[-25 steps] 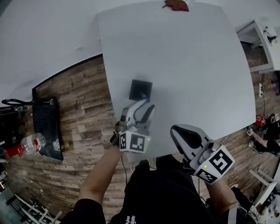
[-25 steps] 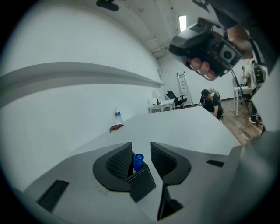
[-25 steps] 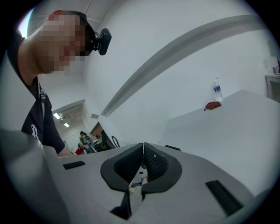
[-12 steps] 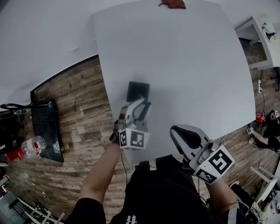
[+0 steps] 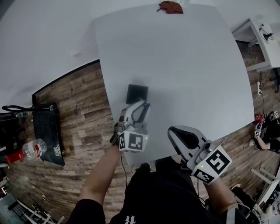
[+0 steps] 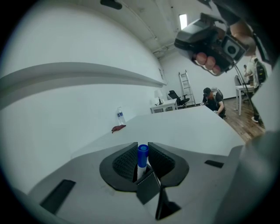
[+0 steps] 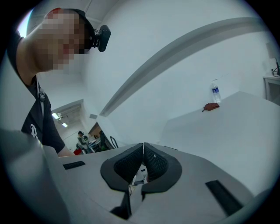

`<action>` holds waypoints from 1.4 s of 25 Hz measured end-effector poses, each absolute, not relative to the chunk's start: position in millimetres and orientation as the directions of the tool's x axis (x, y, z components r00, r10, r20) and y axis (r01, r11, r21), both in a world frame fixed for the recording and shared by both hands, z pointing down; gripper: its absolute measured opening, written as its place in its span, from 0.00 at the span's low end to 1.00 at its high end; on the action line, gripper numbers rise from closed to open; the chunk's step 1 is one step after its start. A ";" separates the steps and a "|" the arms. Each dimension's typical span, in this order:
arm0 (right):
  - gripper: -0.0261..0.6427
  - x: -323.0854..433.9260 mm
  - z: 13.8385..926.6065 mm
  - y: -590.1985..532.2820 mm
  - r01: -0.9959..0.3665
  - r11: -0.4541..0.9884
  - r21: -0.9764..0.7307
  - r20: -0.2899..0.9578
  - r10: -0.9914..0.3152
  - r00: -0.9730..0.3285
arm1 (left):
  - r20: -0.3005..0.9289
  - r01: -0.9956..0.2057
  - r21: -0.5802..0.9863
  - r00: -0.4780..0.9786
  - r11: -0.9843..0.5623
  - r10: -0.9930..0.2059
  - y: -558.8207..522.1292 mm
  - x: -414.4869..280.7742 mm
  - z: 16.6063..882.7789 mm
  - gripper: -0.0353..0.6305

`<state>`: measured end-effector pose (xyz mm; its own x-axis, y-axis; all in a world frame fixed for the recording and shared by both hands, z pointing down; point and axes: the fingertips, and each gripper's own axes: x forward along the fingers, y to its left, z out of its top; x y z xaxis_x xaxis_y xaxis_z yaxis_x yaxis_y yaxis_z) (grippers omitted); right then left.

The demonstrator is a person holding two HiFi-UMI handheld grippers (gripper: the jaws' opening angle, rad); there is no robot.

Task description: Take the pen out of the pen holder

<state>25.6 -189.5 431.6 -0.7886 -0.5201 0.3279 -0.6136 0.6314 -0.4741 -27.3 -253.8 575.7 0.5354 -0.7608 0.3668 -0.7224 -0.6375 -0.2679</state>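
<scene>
A black square pen holder [image 5: 137,93] stands on the white table [image 5: 188,65] near its left edge. A white pen with a blue cap [image 6: 142,154] sticks up out of the pen holder [image 6: 148,188]. My left gripper [image 5: 141,109] reaches over the holder's near side. Its jaws are closing, and both ribbed pads lie against the blue cap. My right gripper [image 5: 183,138] hangs at the table's near edge. In the right gripper view the right gripper [image 7: 143,151] has its pads together with nothing between them.
A reddish-brown object [image 5: 170,7] lies at the table's far edge, with a water bottle [image 6: 120,116] beside it. On the wooden floor to the left are a black mesh rack [image 5: 46,131] and another bottle [image 5: 33,148]. A person [image 6: 214,98] crouches in the background.
The left gripper's jaws have narrowed from wide open onto the pen's cap. The right gripper has stayed in place.
</scene>
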 end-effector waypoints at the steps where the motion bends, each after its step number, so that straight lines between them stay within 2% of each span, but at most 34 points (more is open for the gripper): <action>1: 0.06 25.1 430.4 -188.5 -0.612 0.634 -0.472 0.324 -0.521 -0.790 | 0.358 -0.722 -0.271 0.538 -0.637 -0.763 -252.8 -26.8 570.3 0.16; 20: 0.06 12.6 385.3 -155.7 -0.586 0.708 -0.394 0.233 -0.540 -0.809 | 0.179 -0.726 -0.362 0.562 -0.585 -0.808 -192.5 -33.3 429.8 0.16; 35: 0.06 -0.4 353.5 -113.2 -0.592 0.740 -0.320 0.186 -0.563 -0.805 | 0.100 -0.706 -0.409 0.595 -0.578 -0.798 -130.0 -34.8 368.2 0.16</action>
